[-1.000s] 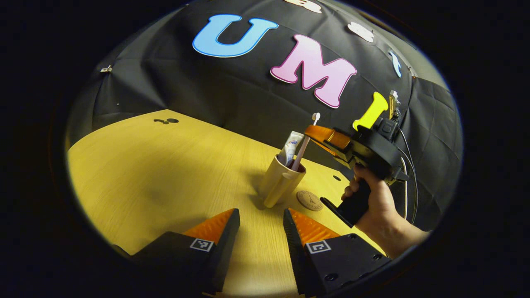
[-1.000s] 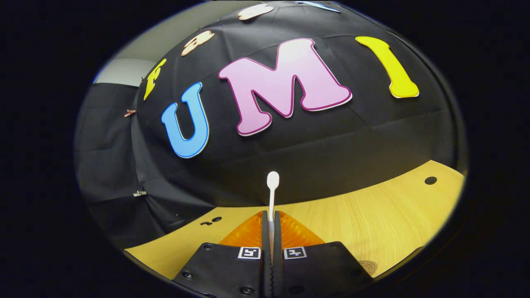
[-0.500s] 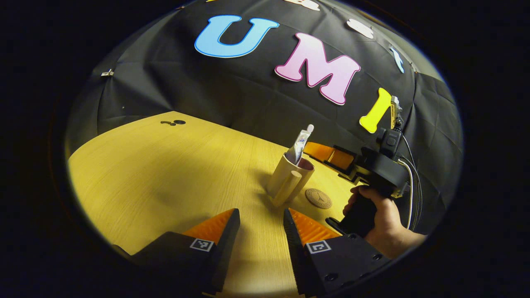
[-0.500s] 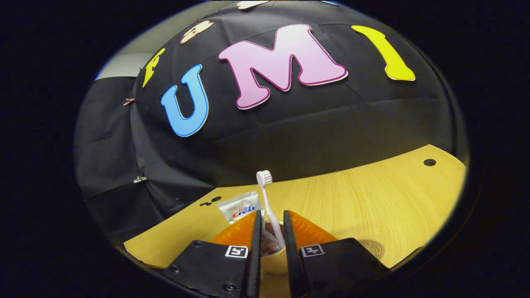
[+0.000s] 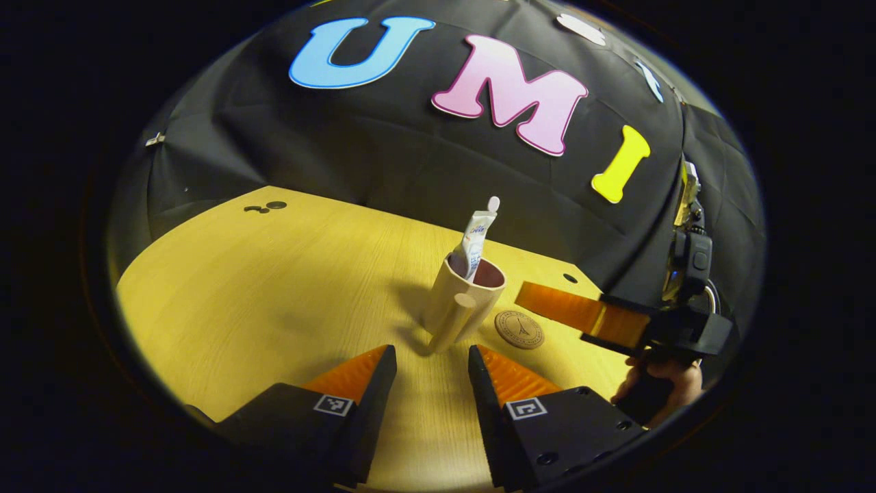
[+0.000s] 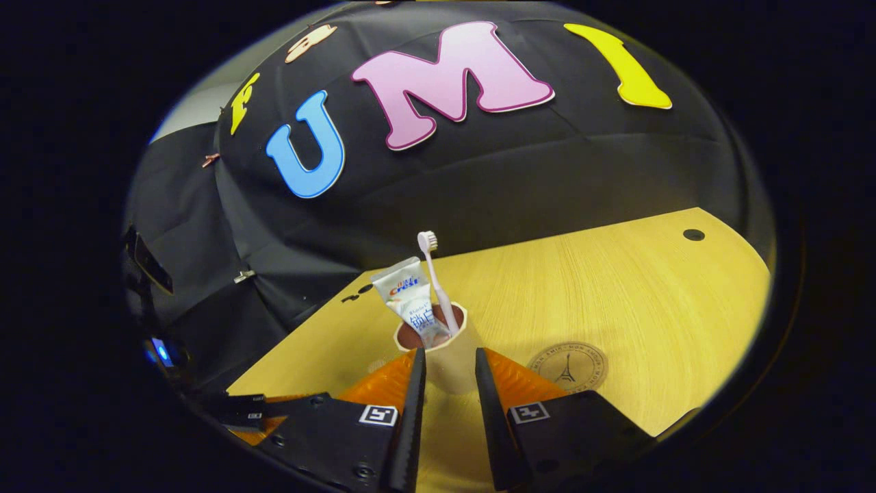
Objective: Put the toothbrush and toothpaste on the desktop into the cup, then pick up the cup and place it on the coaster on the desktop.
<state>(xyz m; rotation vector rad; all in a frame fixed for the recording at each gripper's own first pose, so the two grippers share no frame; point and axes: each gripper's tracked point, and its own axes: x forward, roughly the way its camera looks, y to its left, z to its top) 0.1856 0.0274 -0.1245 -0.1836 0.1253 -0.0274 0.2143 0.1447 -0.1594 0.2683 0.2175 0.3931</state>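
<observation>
Toothbrush (image 6: 434, 274) and toothpaste (image 6: 413, 301) stand in the cup (image 6: 445, 356) on the desktop (image 6: 616, 287), just beside the coaster (image 6: 568, 366). Both the right gripper (image 6: 445, 411) and the left gripper (image 5: 426, 383) are spread, holding nothing. The cup looks light, rigid and smooth; grip its body low.

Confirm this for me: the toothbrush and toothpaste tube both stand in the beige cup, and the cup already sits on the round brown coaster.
Not quite. The white toothbrush and toothpaste tube do stand in the beige cup, but the cup rests on the bare wooden desktop beside the round brown coaster, not on it. The right gripper view shows the two apart.
</observation>
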